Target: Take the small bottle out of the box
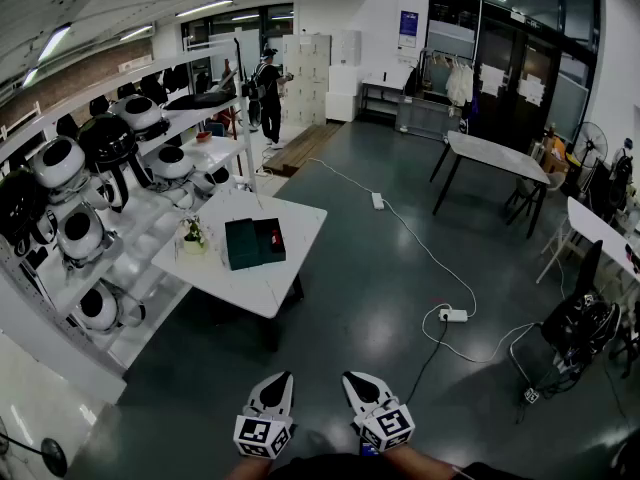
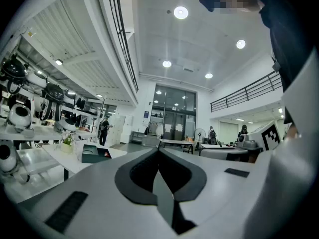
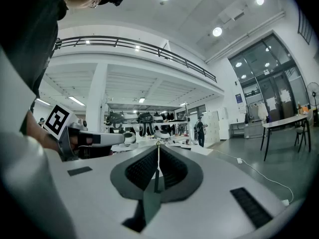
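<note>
The left gripper (image 1: pixel 282 378) and the right gripper (image 1: pixel 351 377) are held low above the floor (image 1: pixel 400 298), each with its jaws pressed together on nothing. The dark green box (image 1: pixel 245 244) is seen lying open on the white counter (image 1: pixel 262 293), well apart from both. A small red item (image 1: pixel 277 236) is seen inside it, though whether it is the small bottle cannot be told.

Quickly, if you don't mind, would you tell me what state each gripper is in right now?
Left gripper: closed, jaws together, holding nothing.
Right gripper: closed, jaws together, holding nothing.
</note>
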Demonstrator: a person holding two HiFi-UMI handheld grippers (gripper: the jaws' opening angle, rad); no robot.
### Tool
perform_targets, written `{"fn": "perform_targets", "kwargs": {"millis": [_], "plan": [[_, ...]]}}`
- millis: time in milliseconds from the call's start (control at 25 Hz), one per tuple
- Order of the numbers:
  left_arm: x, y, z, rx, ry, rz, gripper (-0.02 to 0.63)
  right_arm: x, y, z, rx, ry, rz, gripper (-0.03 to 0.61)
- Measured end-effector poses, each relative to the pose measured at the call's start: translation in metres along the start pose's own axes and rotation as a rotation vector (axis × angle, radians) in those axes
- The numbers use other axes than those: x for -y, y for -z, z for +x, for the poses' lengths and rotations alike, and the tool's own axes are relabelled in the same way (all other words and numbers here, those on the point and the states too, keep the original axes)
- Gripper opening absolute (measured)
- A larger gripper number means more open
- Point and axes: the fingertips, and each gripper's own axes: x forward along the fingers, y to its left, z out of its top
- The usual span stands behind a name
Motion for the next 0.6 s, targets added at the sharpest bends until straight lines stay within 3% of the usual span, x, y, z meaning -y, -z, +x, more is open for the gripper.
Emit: {"fn": "perform_targets", "kwargs": {"millis": [280, 600], "plan": [[0.020, 0.002, 0.004, 0.006, 0.023, 0.008, 0.015, 0.009, 0.000, -0.010, 0.017, 0.001, 0.006, 0.037], [0.028, 0.012, 0.010, 0.002, -0.025, -0.020, 0.015, 0.024, 0.001, -0.023, 0.056, -0.016, 0.053, 0.037]]}}
